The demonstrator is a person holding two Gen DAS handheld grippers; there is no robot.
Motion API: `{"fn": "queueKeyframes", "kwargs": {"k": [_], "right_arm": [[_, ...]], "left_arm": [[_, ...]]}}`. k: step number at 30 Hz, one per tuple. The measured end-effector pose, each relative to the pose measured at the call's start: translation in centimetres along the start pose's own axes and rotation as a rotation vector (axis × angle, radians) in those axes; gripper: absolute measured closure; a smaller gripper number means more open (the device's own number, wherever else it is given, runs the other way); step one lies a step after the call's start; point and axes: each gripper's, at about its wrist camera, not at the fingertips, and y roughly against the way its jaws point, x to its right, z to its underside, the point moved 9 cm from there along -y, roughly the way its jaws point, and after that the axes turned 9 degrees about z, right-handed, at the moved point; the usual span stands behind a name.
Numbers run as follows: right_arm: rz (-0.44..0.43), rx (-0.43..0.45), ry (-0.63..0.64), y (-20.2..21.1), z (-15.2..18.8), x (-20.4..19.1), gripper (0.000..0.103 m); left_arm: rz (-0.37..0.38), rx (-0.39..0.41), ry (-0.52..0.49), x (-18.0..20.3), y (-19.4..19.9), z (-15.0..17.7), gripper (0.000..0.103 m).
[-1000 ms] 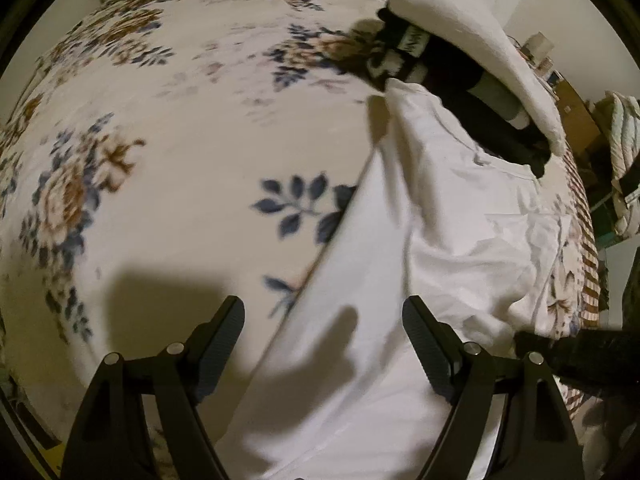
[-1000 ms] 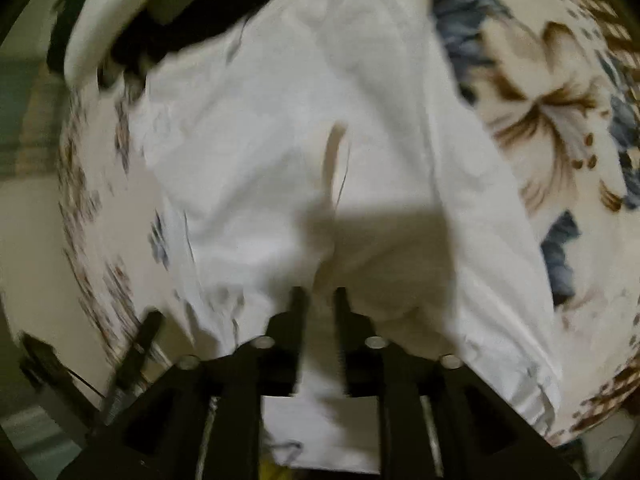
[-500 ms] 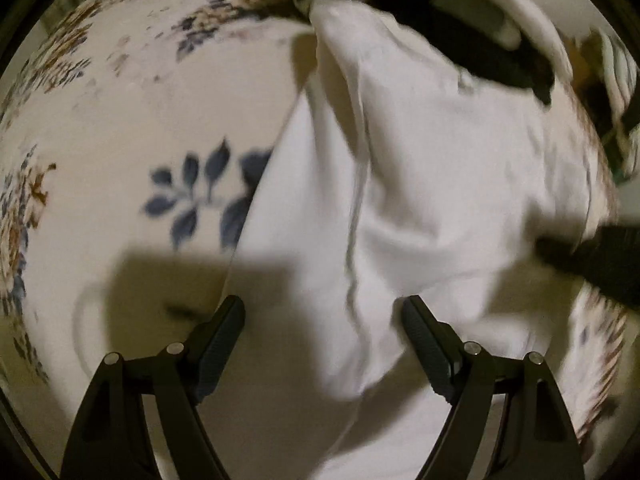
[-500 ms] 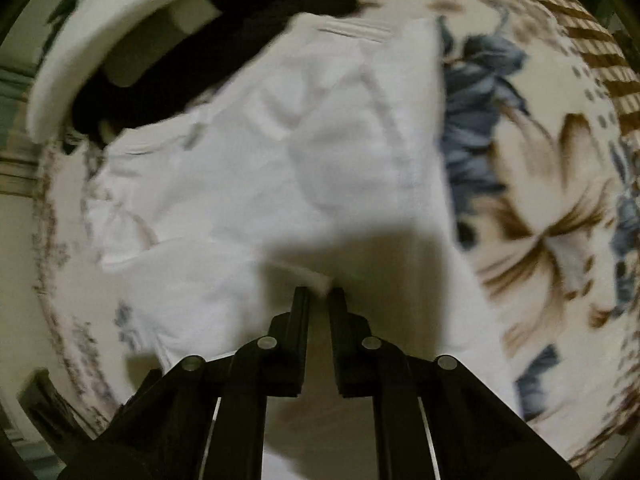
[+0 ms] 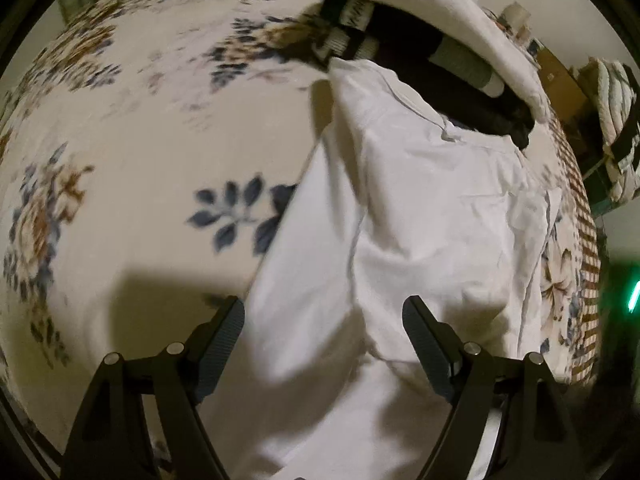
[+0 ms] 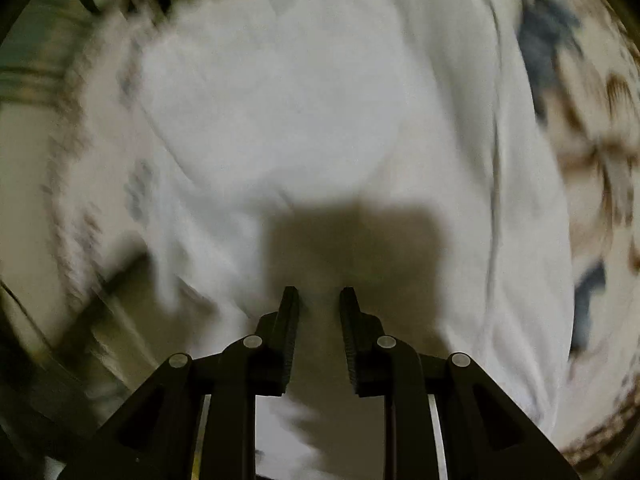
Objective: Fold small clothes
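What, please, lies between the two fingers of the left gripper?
In the left wrist view, a raised fold of the white garment lies between the open left gripper fingers, untouched by either.

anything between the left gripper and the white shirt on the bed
Nothing visible. The left gripper hangs open right over the white shirt on the floral blanket; the black clothes lie beyond it.

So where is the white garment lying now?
In the left wrist view the white garment lies on the floral blanket, right of centre, just below the black clothes.
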Motion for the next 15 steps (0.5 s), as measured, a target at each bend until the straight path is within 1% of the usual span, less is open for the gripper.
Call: {"fn": "queueKeyframes", "kwargs": {"k": [3,5,6,7,8,9,10,12,13,15], "right_arm": [[-0.034,-0.043,-0.046,-0.4,2.3,1.4,0.08],[-0.034,-0.025,-0.082,0.7,2.5,2.7,0.08],[-0.024,0.001,-0.101,1.5,2.1,3.3,0.077],[-0.023,0.031,-0.116,2.4,1.5,3.7,0.074],[-0.033,0.069,-0.132,3.3,0.5,4.1,0.063],[-0.052,0.103,-0.145,4.1,-0.5,4.2,0.055],[-0.068,0.127,-0.152,4.5,-1.5,4.1,0.054],[-0.068,0.151,-0.128,4.4,-3.6,3.4,0.054],[-0.06,0.16,-0.117,4.1,-4.4,3.1,0.054],[-0.007,0.157,-0.087,2.9,-6.3,2.6,0.054]], "left_arm": [[0.003,-0.05,-0.037,1.0,-2.2,0.4,0.023],[-0.019,-0.09,-0.075,1.2,-3.6,1.7,0.023],[-0.024,-0.1,-0.084,1.1,-3.9,2.1,0.023],[-0.031,-0.106,-0.091,1.0,-4.1,2.6,0.023],[-0.04,-0.107,-0.097,0.9,-4.2,3.1,0.023],[-0.046,-0.103,-0.101,0.8,-4.1,3.6,0.023],[-0.053,-0.097,-0.107,0.8,-4.0,3.9,0.022],[-0.058,-0.093,-0.113,0.8,-4.0,4.1,0.021],[-0.06,-0.092,-0.117,0.8,-4.1,4.2,0.021],[-0.059,-0.095,-0.12,0.7,-4.3,4.2,0.02]]}}
